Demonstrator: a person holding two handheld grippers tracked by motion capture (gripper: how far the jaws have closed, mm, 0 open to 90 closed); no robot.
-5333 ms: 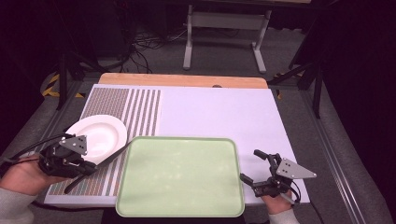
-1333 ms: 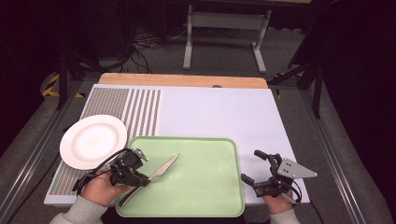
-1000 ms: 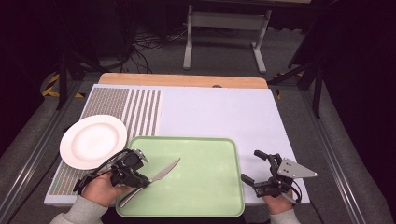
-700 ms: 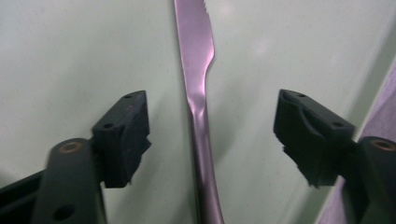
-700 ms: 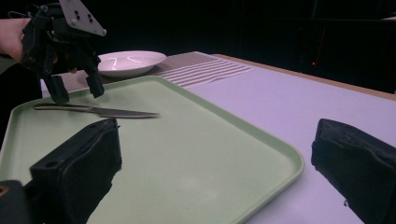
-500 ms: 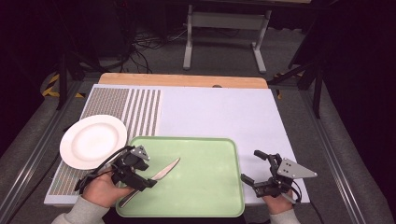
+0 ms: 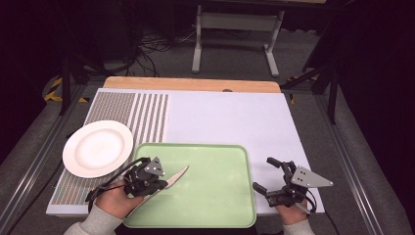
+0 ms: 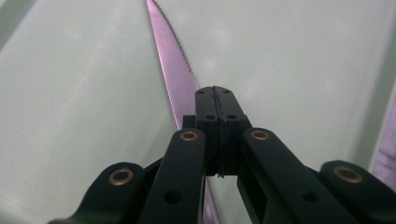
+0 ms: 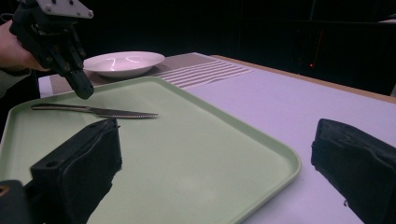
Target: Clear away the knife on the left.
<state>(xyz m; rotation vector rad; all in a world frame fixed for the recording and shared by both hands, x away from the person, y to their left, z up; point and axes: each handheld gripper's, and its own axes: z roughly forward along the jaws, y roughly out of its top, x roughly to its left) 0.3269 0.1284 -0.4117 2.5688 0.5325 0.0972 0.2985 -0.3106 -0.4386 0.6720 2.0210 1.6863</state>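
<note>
One knife (image 9: 95, 111) lies flat on the green tray (image 7: 220, 205); left tongs (image 9: 85, 91), just pressed together empty, hover above it, while right tongs (image 7: 266, 174) stand spread.

A grey metal stand (image 7: 238, 29) rises from the grey floor (image 7: 161, 63) amid darkness.

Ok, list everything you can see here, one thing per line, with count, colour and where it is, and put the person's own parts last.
tray: one, pale green, near edge of the mat, centre.
knife: one, silver, serrated, lying flat on the tray's left part.
plate: one, white, on the striped mat, left of the tray.
mat: one, white with a brown striped left part, on the table.
stand: one, grey, on the floor beyond the table.
left gripper: one, black, jaws shut, just above the knife.
right gripper: one, black, jaws open, right of the tray.
</note>
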